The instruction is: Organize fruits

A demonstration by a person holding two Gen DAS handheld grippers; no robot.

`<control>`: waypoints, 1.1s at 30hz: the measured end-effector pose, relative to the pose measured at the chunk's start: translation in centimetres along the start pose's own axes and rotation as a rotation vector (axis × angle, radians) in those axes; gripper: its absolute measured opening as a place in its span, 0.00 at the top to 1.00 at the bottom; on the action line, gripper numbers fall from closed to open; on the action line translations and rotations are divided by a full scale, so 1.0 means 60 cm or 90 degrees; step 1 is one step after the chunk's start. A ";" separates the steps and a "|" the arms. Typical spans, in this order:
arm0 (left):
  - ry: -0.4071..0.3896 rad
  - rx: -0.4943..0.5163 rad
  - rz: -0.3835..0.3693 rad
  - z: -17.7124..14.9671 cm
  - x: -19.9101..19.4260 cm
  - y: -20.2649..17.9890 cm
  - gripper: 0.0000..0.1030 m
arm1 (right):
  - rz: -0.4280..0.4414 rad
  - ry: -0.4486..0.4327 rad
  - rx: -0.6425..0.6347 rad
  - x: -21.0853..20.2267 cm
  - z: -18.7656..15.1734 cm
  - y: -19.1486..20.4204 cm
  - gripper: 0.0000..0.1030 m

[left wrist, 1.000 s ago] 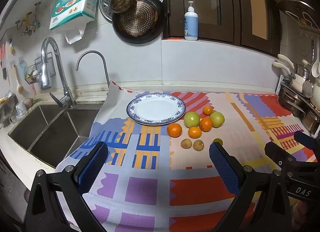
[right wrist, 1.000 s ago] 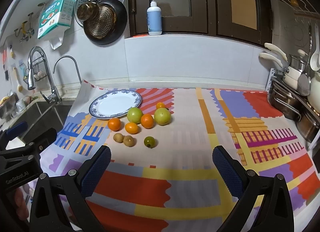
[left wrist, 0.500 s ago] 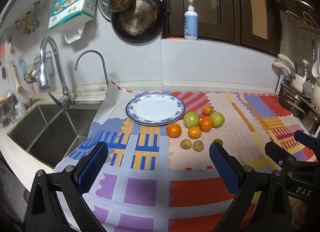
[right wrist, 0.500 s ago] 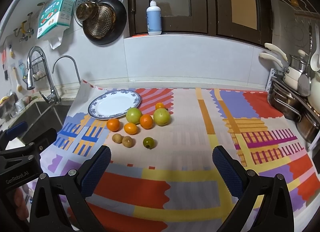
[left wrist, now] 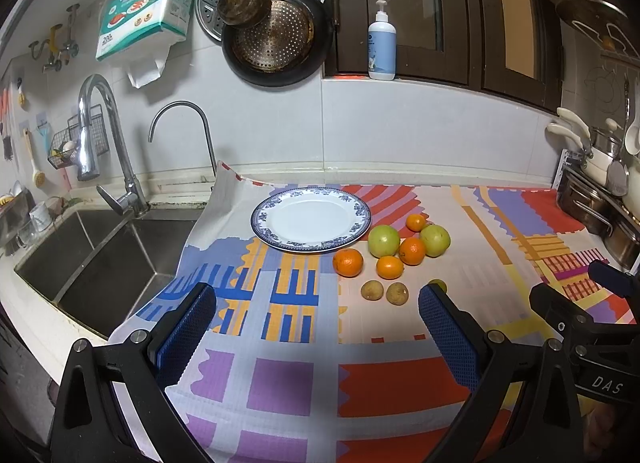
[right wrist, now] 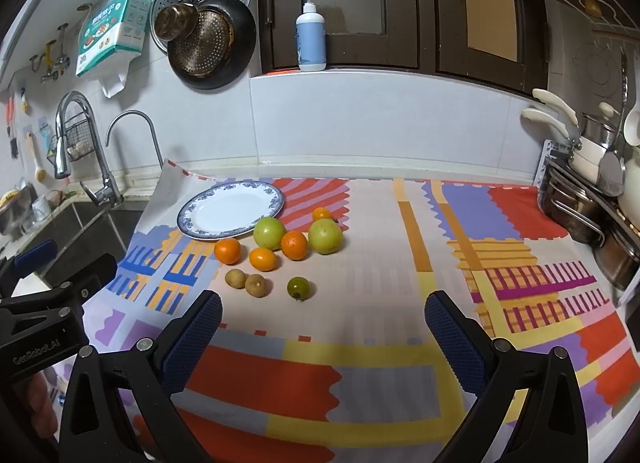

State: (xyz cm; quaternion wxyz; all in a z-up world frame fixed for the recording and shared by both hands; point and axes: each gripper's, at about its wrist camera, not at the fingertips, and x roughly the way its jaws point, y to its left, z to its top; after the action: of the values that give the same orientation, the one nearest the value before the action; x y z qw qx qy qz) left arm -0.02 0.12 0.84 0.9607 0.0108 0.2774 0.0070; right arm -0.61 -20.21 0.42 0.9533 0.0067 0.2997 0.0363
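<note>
The fruits sit loose on the patterned cloth (right wrist: 360,343), bunched just off the near right rim of the plate (left wrist: 362,219), which holds nothing. Nearest the plate are two green apples (right wrist: 269,232), with four oranges (left wrist: 348,262) among them. On the side away from the plate lie two small brown fruits (right wrist: 256,285) and a small dark green one (right wrist: 298,287), slightly apart from the rest.

Both tongs hover low over the cloth, well short of the fruit. The left gripper (left wrist: 316,329) has its jaws spread wide and empty; so does the right gripper (right wrist: 324,333).

No fruit has been moved to the plate, so the step in hand appears to be the first pick. The right tongs face the outlying dark green fruit most directly. Approach low, straddle one fruit only, and close gently at its widest part. Round fruit will probably roll if nudged, so avoid brushing the neighbours.
</note>
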 end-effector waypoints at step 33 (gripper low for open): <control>0.026 0.016 -0.019 0.016 0.072 0.002 0.00 | 0.010 0.035 -0.005 0.059 0.012 0.016 0.01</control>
State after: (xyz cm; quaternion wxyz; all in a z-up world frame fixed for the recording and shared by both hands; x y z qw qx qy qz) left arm 4.14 0.33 -0.66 0.9547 0.0188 0.2969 -0.0103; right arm 2.66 -19.00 -1.00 0.9443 0.0039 0.3259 0.0449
